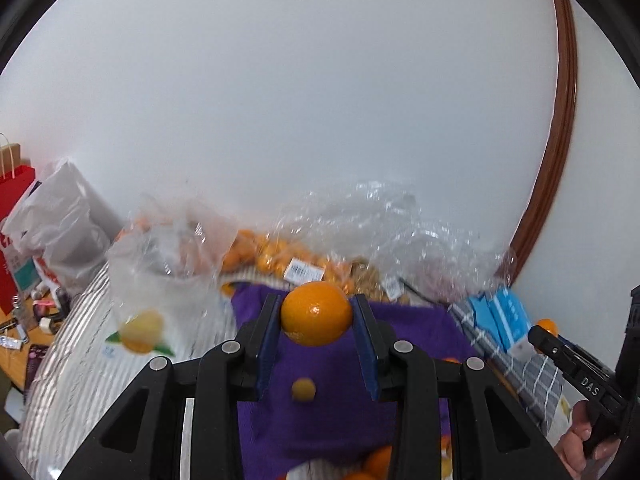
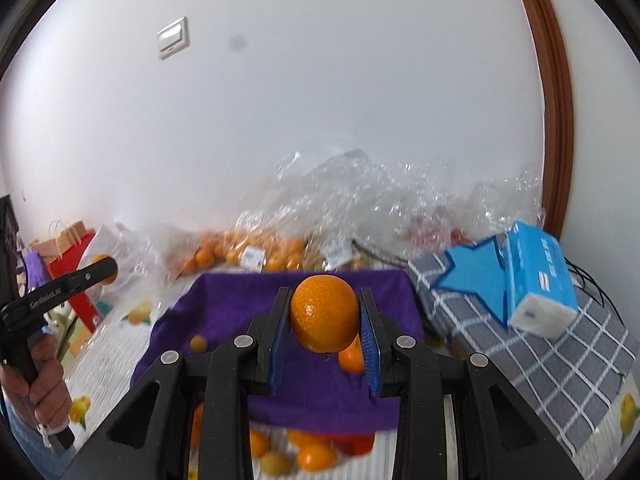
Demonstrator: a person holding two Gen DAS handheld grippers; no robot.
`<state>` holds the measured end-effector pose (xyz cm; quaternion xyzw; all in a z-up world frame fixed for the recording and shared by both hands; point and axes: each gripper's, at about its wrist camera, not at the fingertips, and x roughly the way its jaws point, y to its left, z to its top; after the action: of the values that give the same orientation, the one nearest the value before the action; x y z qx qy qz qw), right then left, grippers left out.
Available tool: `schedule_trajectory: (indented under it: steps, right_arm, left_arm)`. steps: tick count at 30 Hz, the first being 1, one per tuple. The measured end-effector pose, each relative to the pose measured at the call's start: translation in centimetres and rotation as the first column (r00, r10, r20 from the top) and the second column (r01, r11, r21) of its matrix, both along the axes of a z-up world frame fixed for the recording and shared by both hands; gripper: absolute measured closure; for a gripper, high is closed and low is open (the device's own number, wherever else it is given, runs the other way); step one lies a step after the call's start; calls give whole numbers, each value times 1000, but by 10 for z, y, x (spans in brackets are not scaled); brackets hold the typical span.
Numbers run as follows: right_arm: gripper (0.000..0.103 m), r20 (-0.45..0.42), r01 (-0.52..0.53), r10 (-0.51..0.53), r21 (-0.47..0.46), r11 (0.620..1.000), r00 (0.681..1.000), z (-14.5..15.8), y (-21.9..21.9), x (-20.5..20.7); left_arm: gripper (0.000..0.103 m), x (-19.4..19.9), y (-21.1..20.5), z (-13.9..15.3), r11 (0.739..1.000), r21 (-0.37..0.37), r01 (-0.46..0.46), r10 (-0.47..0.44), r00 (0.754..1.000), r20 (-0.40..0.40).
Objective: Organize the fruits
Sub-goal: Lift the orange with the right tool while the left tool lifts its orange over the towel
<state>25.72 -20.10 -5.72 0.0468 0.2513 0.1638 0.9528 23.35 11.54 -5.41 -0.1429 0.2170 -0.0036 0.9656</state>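
My left gripper (image 1: 316, 314) is shut on an orange (image 1: 316, 312) and holds it above a purple cloth (image 1: 328, 392). My right gripper (image 2: 325, 316) is shut on another orange (image 2: 324, 312) above the same purple cloth (image 2: 320, 392). A small yellowish fruit (image 1: 303, 389) lies on the cloth; it also shows in the right wrist view (image 2: 198, 343). Several oranges (image 2: 316, 454) lie at the cloth's near edge. One orange (image 2: 351, 358) lies on the cloth under my right gripper. Each gripper shows at the edge of the other's view.
Clear plastic bags of small oranges (image 1: 276, 258) and other fruit lie along the white wall. A blue tissue pack (image 2: 536, 276) sits on a grey checked cloth (image 2: 560, 360) at the right. Red and brown paper bags (image 1: 14, 208) and clutter stand at the left.
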Motion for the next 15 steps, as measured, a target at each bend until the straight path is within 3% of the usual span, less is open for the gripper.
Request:
schedule_trajectory:
  steps: [3, 8, 15]
  right_arm:
    - [71, -8, 14, -14, 22, 1000, 1000, -14, -3, 19]
    - [71, -92, 43, -44, -20, 999, 995, -49, -10, 42]
    - [71, -100, 68, -70, -14, 998, 993, -58, -26, 47]
  left_arm:
    - [69, 6, 7, -19, 999, -44, 16, -16, 1000, 14]
    - [69, 26, 15, -43, 998, -69, -12, 8, 998, -61]
    - [69, 32, 24, -58, 996, -92, -24, 17, 997, -76]
